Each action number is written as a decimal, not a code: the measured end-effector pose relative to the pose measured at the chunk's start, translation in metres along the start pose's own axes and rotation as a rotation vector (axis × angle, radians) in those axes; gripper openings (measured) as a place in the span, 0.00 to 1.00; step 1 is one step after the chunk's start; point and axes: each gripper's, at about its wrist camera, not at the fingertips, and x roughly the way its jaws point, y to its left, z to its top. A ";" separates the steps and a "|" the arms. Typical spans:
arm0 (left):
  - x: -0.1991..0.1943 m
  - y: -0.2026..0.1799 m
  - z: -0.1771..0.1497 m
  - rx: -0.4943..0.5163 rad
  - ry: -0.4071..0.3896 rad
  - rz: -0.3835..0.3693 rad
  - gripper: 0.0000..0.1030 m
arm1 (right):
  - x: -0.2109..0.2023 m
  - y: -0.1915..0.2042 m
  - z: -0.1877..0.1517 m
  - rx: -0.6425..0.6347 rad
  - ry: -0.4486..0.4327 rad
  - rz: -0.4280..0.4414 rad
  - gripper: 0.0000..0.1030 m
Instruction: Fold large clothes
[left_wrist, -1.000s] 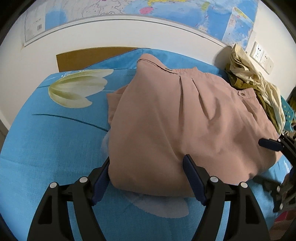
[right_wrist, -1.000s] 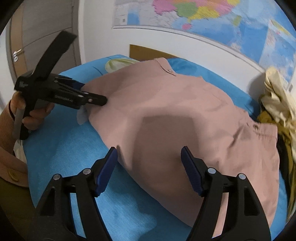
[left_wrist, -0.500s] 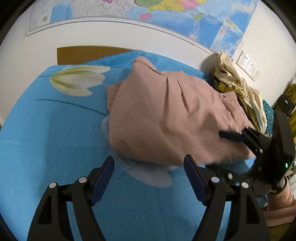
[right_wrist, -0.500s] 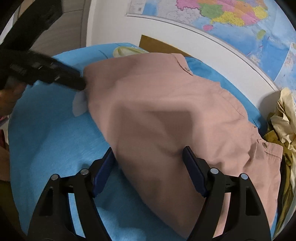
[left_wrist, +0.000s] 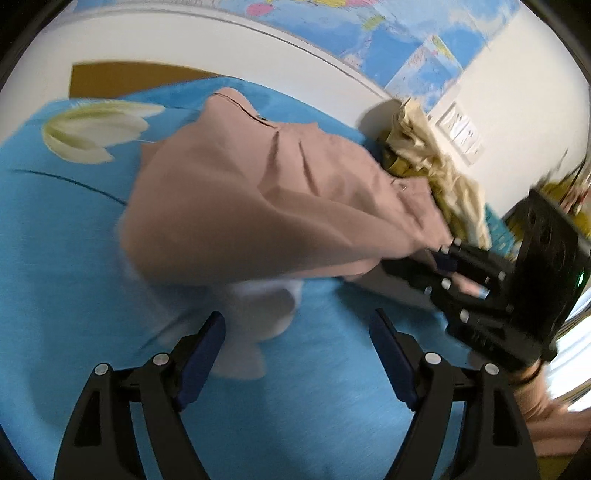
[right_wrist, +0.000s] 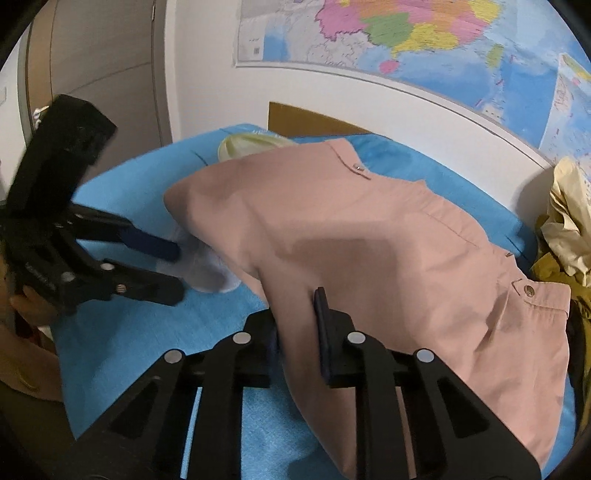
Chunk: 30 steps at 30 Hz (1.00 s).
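Pink trousers (right_wrist: 388, 266) lie on the bed (left_wrist: 74, 258); my right gripper (right_wrist: 295, 332) pinches their edge, my left gripper (left_wrist: 295, 350) hangs spread.

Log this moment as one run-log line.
right gripper: shut on pink garment edge | left gripper: open, off cloth | blue bedsheet | clothes pile beyond

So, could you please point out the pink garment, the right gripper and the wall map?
pink garment (right_wrist: 424, 266), right wrist view, central panel.
right gripper (right_wrist: 295, 332), right wrist view, between its fingertips.
wall map (right_wrist: 424, 40), right wrist view, coloured area.
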 end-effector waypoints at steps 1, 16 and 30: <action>0.003 0.001 0.003 -0.019 -0.003 -0.016 0.75 | -0.001 0.000 0.000 0.007 -0.003 0.004 0.15; 0.022 0.029 0.046 -0.270 -0.039 -0.236 0.83 | -0.004 -0.010 -0.002 0.101 -0.015 0.073 0.15; 0.055 0.014 0.070 -0.169 0.054 -0.031 0.39 | -0.063 -0.060 -0.051 0.394 -0.059 0.207 0.55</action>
